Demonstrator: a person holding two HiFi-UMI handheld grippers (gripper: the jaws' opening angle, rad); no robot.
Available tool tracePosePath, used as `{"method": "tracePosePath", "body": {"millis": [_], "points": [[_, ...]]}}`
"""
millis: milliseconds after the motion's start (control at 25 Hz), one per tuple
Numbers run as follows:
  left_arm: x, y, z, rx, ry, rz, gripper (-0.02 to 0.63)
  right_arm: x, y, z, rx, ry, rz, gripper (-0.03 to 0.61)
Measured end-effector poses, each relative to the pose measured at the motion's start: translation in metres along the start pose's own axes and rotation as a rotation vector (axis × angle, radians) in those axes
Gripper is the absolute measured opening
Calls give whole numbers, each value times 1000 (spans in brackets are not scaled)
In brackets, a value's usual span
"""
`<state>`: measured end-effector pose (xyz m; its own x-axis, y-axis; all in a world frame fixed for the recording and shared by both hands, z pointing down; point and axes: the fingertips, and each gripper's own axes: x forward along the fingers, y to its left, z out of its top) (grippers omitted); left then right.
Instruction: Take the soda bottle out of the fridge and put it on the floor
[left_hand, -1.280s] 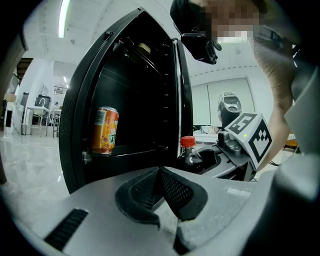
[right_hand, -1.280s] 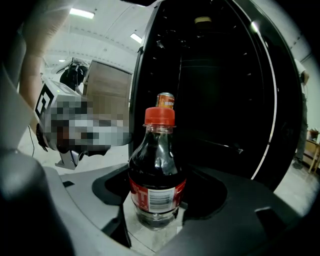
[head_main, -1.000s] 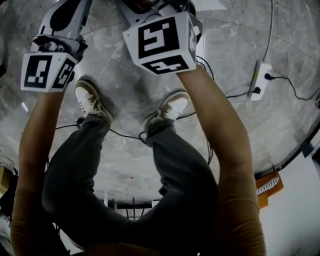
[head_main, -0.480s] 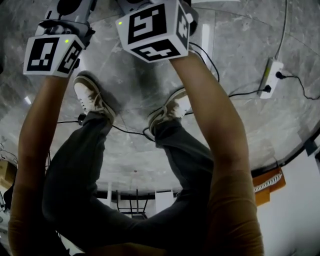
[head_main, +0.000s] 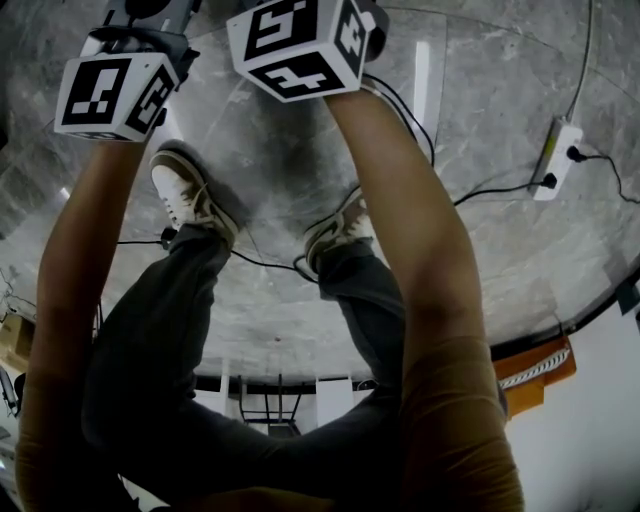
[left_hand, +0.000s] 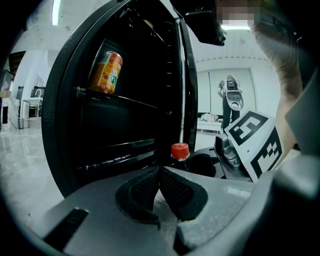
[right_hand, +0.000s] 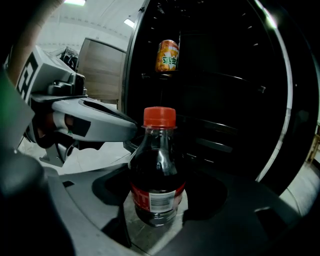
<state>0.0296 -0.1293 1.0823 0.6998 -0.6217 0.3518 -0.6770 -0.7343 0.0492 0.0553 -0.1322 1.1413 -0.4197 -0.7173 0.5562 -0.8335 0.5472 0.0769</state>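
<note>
The soda bottle (right_hand: 156, 170), dark cola with a red cap and red label, stands upright between the jaws of my right gripper (right_hand: 160, 189), which is shut on it just outside the open black fridge (right_hand: 225, 100). From the left gripper view only its red cap (left_hand: 180, 150) shows, beside the right gripper's marker cube (left_hand: 252, 142). My left gripper (left_hand: 159, 172) is shut with its pads together and nothing between them, in front of the fridge (left_hand: 125, 100). In the head view only the two marker cubes show, the left (head_main: 110, 95) and the right (head_main: 295, 45).
An orange can (left_hand: 106, 73) stands on an upper fridge shelf, also in the right gripper view (right_hand: 168, 56). Below lie grey marble floor (head_main: 480, 260), the person's shoes (head_main: 185, 195), a white power strip (head_main: 560, 160) with cables, and an orange object (head_main: 535, 370) at the right.
Both marker cubes have slid toward the top of the head view, away from the body. The legs and feet stay about where they were.
</note>
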Motion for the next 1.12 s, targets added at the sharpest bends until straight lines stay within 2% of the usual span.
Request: {"method": "tracePosePath", "body": {"millis": [400,840,1120], "points": [[11,5,-6,23,19,3,2,15,-14,-17,79,21,-43,301],[8,1,-1,9,16,29,2,4,-15,-28,6,49,-29,301],[-3,-3,18,-11,-4,47,2,-20,-11,-22,-36,63,-10,301]]}}
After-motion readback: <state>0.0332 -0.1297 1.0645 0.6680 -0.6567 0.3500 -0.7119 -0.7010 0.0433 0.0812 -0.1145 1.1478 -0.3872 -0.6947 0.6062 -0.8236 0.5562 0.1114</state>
